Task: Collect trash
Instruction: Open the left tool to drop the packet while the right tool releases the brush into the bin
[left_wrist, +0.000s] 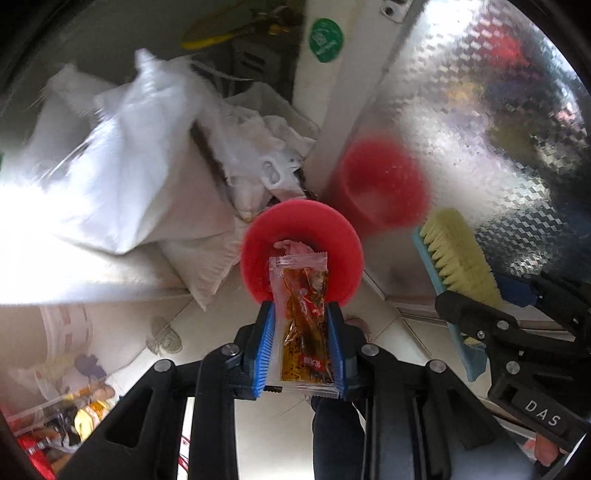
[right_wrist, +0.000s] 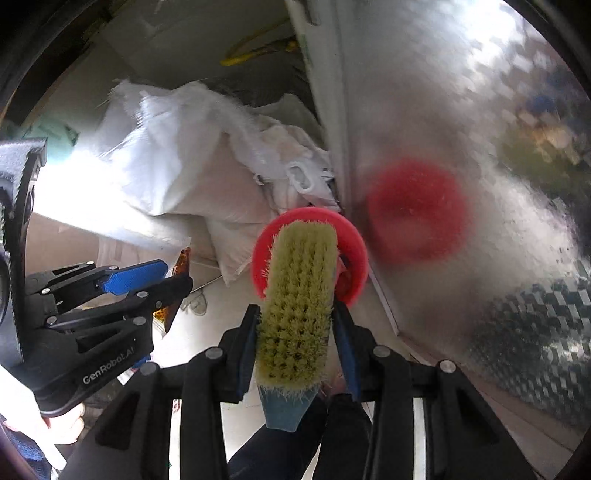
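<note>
Glossy plastic sachet (left_wrist: 304, 317), bristly brush (right_wrist: 297, 299)

Pale tiled floor (left_wrist: 207, 321), shiny patterned metal panel (left_wrist: 480, 122) on rt, white sacks (right_wrist: 177, 173) piled left, bright glare.

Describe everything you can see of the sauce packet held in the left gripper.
The sauce packet is a clear plastic sachet with crimped ends, holding reddish-brown oily sauce and bearing a red label. It stands lengthwise between the left gripper's blue pads, pinched at both side edges, its top end over the red bin below.

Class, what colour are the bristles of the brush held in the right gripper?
Pale yellow-green bristles, clearest in the right wrist view.
</note>
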